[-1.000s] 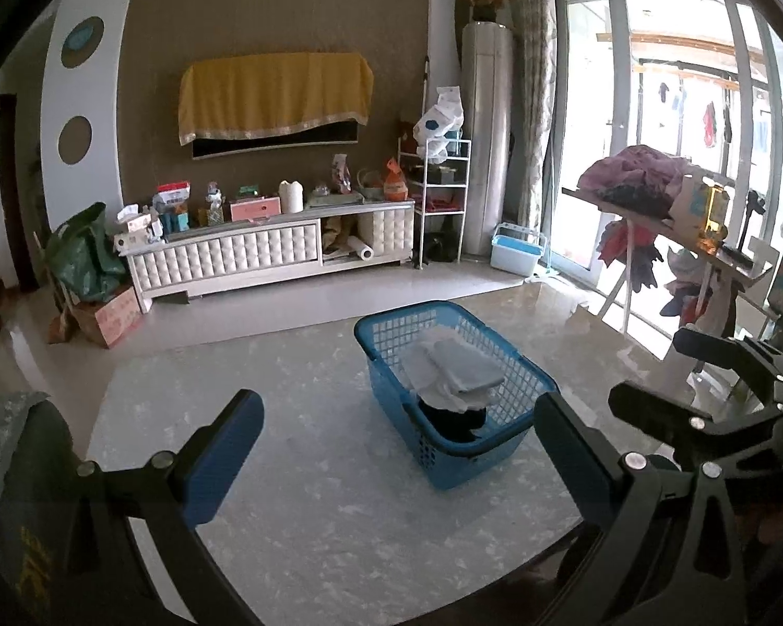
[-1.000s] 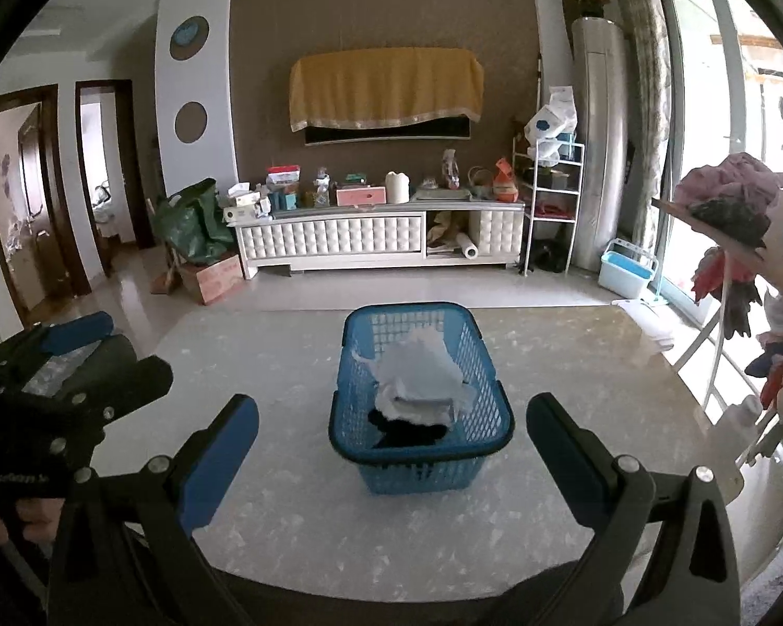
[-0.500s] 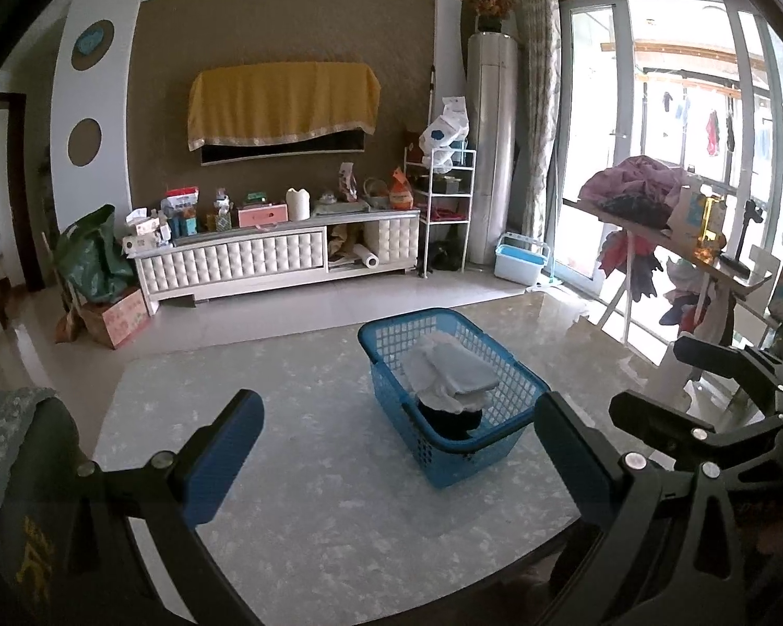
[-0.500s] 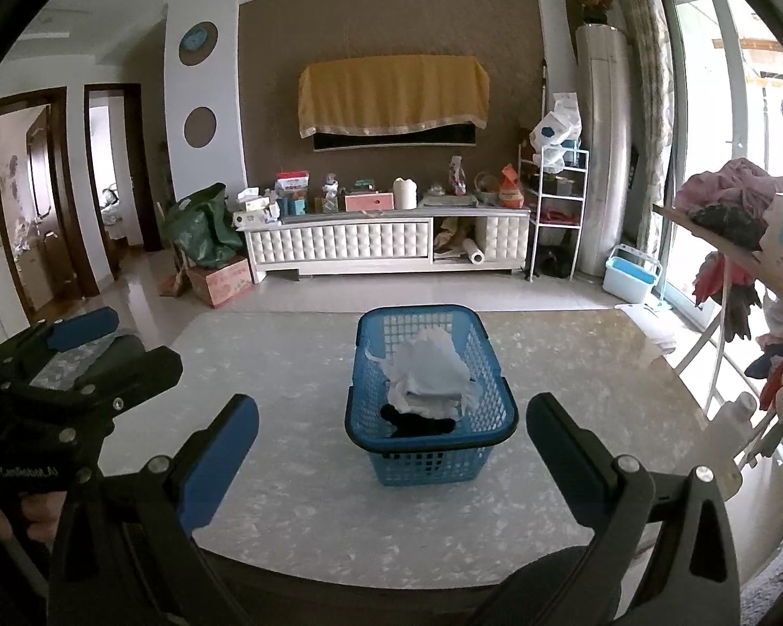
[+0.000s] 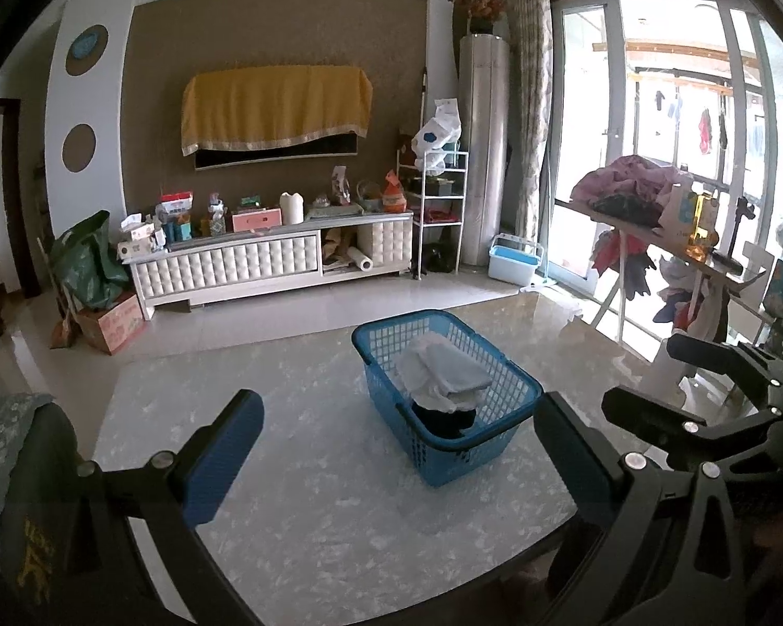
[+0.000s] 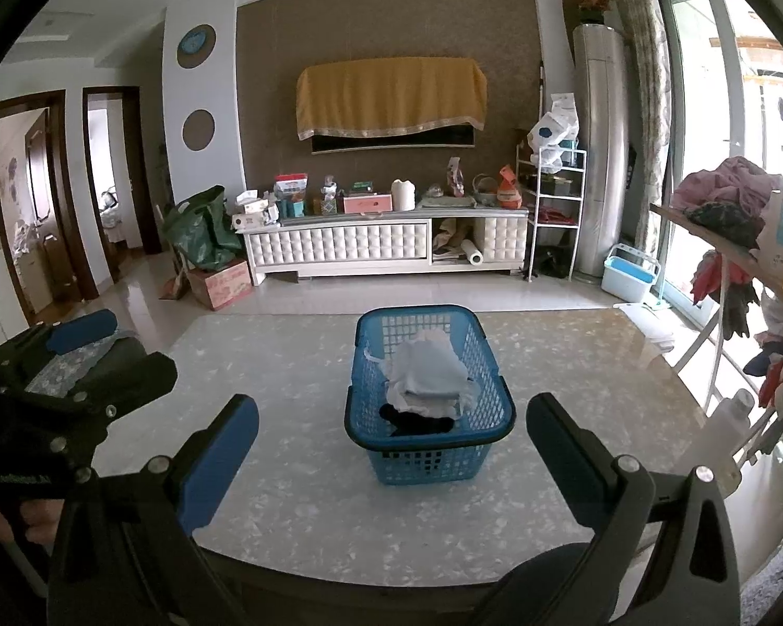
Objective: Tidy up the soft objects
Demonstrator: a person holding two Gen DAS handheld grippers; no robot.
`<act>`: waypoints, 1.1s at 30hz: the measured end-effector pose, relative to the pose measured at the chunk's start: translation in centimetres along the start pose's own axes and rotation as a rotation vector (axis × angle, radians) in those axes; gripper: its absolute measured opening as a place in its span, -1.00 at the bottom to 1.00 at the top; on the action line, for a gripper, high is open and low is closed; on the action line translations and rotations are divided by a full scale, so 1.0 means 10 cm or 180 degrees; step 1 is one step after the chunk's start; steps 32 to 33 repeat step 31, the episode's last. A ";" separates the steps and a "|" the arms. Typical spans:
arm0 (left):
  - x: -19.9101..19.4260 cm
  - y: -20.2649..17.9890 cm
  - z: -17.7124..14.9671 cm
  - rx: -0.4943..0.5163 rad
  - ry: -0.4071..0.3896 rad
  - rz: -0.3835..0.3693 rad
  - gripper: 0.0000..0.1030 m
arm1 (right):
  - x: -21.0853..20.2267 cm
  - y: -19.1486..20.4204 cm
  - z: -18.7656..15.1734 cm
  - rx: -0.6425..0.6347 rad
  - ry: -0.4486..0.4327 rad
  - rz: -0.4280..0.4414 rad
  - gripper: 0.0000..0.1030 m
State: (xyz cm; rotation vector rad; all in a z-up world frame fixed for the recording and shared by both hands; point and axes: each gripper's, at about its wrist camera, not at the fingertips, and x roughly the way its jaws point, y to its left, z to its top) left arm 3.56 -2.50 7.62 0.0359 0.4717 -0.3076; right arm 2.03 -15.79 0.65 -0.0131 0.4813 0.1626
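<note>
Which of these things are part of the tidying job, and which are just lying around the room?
Part of the job:
blue basket
pale folded cloths in it
dark garment under them
left gripper and right gripper, both open and empty

Just lying about:
white cabinet
yellow drape
cardboard box

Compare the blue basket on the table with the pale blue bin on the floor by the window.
The basket is deep blue with mesh walls; the bin is paler with solid whitish sides. The basket sits on the table between the open claws; the bin stands on the floor by the glass door. The basket holds folded cloths; the bin's contents cannot be seen. Both are rectangular, open-topped plastic containers.
</note>
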 end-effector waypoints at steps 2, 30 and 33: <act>-0.01 0.00 0.00 -0.0005 -0.0020 0.0012 1.00 | -0.01 0.01 0.00 -0.0006 0.0001 0.0006 1.00; -0.05 -0.05 -0.03 -0.0003 -0.0048 0.0050 1.00 | -0.08 0.00 -0.01 0.0015 -0.0027 0.0001 1.00; -0.05 -0.05 -0.03 -0.0002 -0.0050 0.0047 1.00 | -0.09 0.00 -0.01 0.0016 -0.0030 0.0001 1.00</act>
